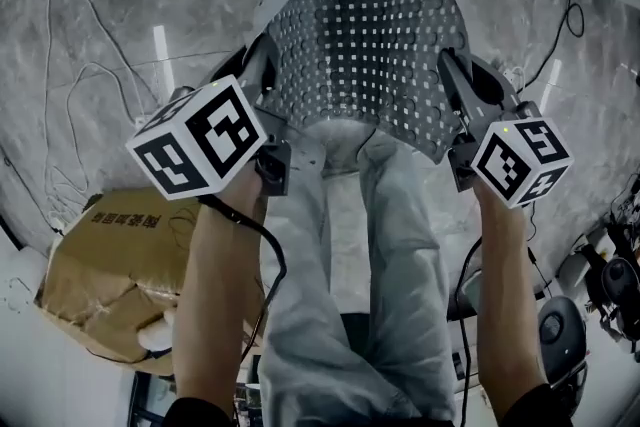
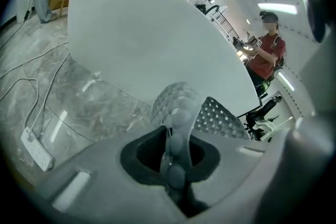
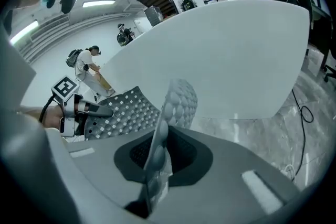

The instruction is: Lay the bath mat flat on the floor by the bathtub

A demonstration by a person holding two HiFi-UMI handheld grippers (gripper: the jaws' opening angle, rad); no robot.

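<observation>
Head view: the bath mat (image 1: 370, 35) sags, so we judge it soft and light. Left gripper (image 1: 262, 65) and right gripper (image 1: 455, 80) jaws clench its edges.

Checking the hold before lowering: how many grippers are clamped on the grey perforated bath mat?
2. The left gripper pinches the grey perforated rubber bath mat at its left edge, the right gripper at its right edge.

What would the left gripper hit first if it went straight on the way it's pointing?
Most likely the white side wall of the bathtub, which fills the view beyond the left gripper, its jaws shut on the bath mat. How far off it stands is unclear.
</observation>
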